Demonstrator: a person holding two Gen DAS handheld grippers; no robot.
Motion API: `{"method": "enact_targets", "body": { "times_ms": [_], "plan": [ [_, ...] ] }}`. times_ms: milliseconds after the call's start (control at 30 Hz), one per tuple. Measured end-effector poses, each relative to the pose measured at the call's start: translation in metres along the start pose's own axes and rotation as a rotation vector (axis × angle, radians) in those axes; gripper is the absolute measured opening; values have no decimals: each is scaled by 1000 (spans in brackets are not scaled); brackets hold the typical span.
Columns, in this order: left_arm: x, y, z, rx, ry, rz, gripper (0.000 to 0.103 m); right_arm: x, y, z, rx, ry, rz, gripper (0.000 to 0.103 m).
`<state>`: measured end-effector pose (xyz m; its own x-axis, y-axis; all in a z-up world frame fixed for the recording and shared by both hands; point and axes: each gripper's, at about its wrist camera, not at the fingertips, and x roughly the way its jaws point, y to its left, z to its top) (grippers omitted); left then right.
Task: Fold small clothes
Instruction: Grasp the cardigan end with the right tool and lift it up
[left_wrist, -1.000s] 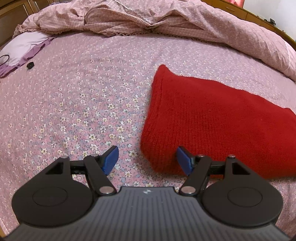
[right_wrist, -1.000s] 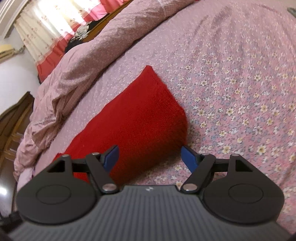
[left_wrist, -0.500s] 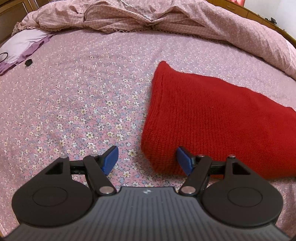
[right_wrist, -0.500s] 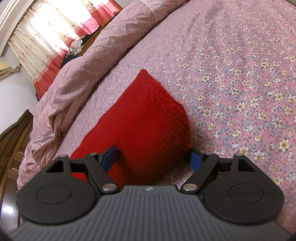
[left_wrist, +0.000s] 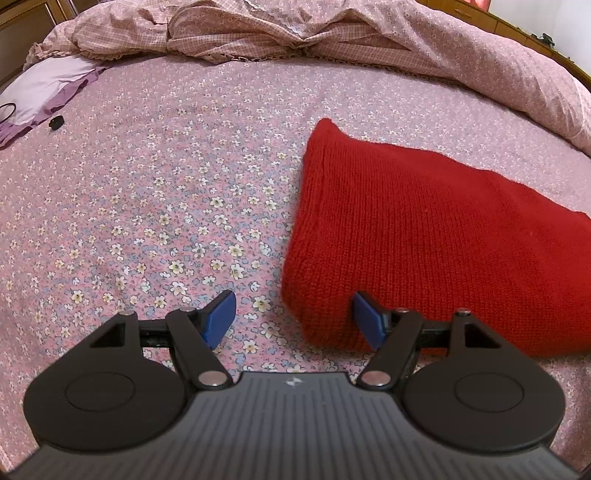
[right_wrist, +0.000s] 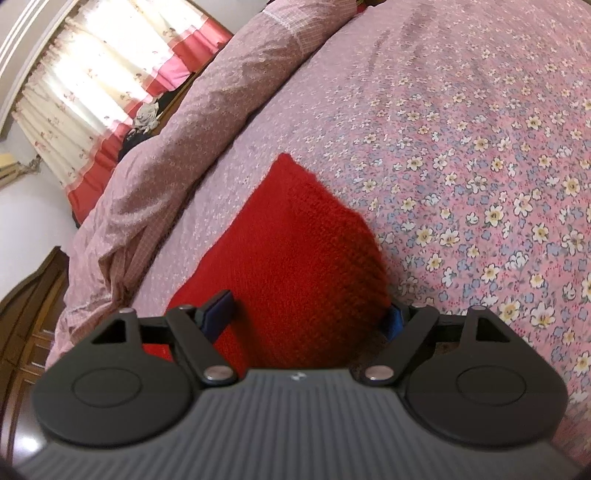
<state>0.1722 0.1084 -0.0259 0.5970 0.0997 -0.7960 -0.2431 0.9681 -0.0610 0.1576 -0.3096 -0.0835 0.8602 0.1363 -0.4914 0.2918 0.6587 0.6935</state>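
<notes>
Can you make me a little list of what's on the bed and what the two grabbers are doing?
bed: pink flowery sheet
garment: red knit, lying flat
far side: rumpled pink quilt
far corner: purple cloth
left gripper: open, corner of the knit between its fingers, not pinched
right gripper: open, edge of the knit between its fingers

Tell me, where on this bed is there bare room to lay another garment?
The flowered sheet lies bare between the red knit, the crumpled quilt at the back and the purple cloth in the far left corner. It is crowded on the right, where the quilt runs close along the knit.
</notes>
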Motion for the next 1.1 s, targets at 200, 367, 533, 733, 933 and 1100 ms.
{"method": "enact_targets", "body": {
  "times_ms": [200,367,533,733,933,1100],
  "plan": [
    [1,0,0,0,1,2,76,-2,-7,2,62,-10,20,81],
    [2,0,0,2,3,6,76,-2,-11,2,105,-13,35,77],
    [2,-1,0,2,2,6,77,-3,-18,2,122,-15,26,51],
    [0,1,0,1,1,9,79,-8,-18,2,78,-11,31,35],
    [-4,2,2,-1,-3,10,79,-14,-6,6,8,-20,41,32],
    [-11,4,3,1,-14,10,79,-20,5,13,-41,-34,63,31]
  ]
}}
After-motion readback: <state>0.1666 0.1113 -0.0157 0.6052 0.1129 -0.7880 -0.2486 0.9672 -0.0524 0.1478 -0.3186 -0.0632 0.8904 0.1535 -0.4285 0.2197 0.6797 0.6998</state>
